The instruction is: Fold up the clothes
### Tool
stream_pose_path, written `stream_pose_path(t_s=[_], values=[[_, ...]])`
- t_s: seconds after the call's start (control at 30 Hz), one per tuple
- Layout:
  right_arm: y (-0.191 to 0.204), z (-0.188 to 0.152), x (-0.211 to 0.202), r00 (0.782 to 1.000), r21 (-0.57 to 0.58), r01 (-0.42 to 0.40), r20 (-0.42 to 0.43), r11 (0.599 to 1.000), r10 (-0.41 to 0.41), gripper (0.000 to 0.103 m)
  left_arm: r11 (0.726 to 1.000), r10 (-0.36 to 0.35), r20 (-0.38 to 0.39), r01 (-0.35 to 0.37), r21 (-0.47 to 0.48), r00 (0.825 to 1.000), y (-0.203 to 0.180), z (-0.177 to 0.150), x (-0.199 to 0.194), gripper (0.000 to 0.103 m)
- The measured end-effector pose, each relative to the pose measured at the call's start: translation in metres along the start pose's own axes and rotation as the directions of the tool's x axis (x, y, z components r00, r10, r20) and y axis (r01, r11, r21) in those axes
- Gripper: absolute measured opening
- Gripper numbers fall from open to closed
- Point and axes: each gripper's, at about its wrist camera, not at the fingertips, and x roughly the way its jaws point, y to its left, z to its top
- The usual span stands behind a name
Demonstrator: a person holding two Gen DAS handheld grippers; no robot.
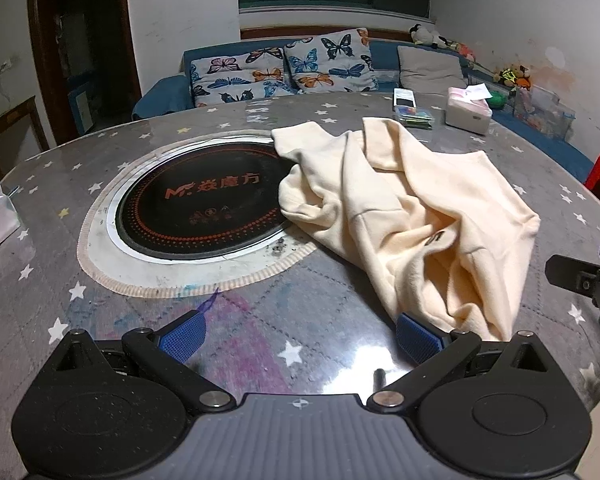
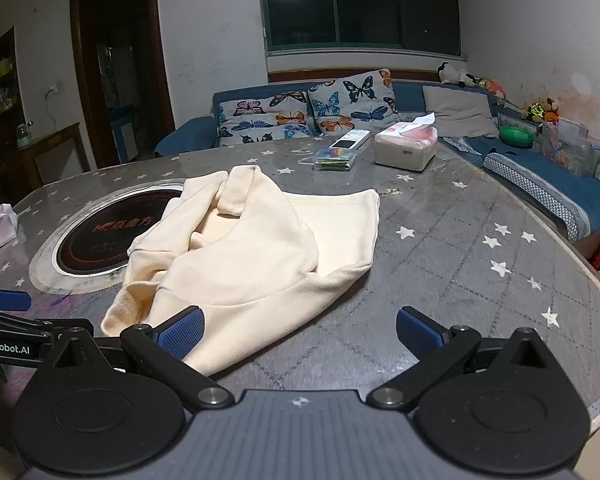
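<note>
Beside the round black induction hob point(image 1: 204, 200), crumpled cream fleece sweatshirt point(image 1: 420, 216) lies on the grey star-print tabletop point(image 2: 460, 248), overlapping the hob's edge. Left claw point(image 1: 300, 338) and right claw point(image 2: 300, 332) wide, empty. Likely soft, light, limp; pinch hem corners.

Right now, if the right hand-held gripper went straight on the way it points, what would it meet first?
Most likely the cream garment. The right hand-held gripper is open, its left finger already over the garment's near hem and bare table ahead of the right finger. Its height above the cloth is unclear.
</note>
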Motion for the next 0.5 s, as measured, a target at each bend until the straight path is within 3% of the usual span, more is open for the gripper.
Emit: stream_pose_path(t_s=[0.5], values=[[0.006, -0.013, -0.015, 1.0, -0.006, -0.008, -0.004, 1.0, 0.008, 0.103, 0.999, -0.006, -0.008, 0.007, 0.034, 1.0, -0.009, -0.014, -0.014, 0.103]])
